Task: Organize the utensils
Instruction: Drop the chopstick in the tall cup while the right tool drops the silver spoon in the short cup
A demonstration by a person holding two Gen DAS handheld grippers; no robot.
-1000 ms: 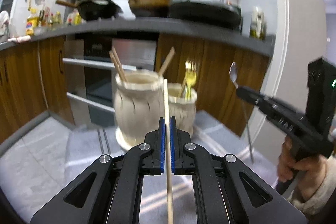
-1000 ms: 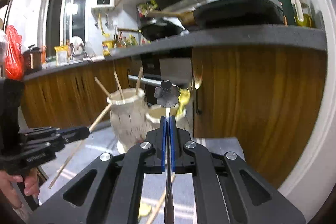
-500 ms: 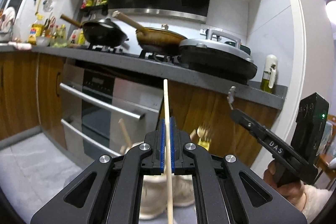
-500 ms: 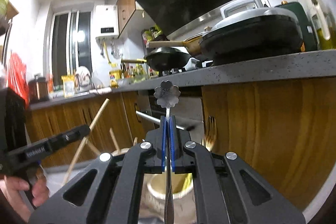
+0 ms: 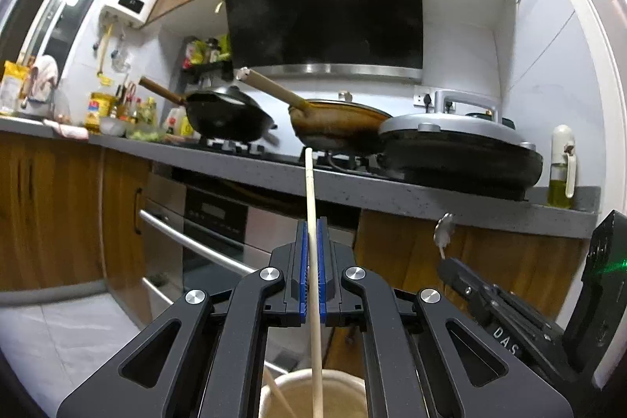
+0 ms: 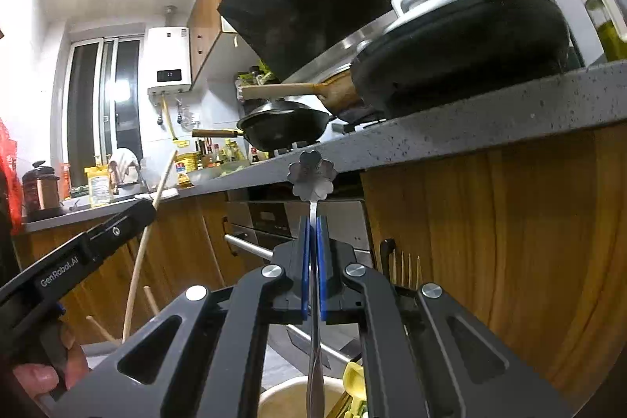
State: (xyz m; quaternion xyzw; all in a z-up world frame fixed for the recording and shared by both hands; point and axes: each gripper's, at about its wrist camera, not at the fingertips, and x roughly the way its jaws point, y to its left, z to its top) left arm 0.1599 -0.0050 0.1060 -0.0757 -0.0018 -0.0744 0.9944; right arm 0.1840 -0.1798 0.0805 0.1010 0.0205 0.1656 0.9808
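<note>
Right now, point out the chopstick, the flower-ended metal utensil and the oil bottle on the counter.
chopstick (image 5: pixel 310 206): left wrist view, on the shaft above the pads.
flower-ended metal utensil (image 6: pixel 312 175): right wrist view, on the flower end.
oil bottle (image 5: pixel 561 169): left wrist view, on its body.

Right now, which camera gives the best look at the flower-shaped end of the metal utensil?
The right wrist view. The flower-shaped end sits near centre, facing the camera, petals distinct, just above the right tongs clamped on its stem. The left wrist view shows it only small and indistinct, off to the right.
</note>
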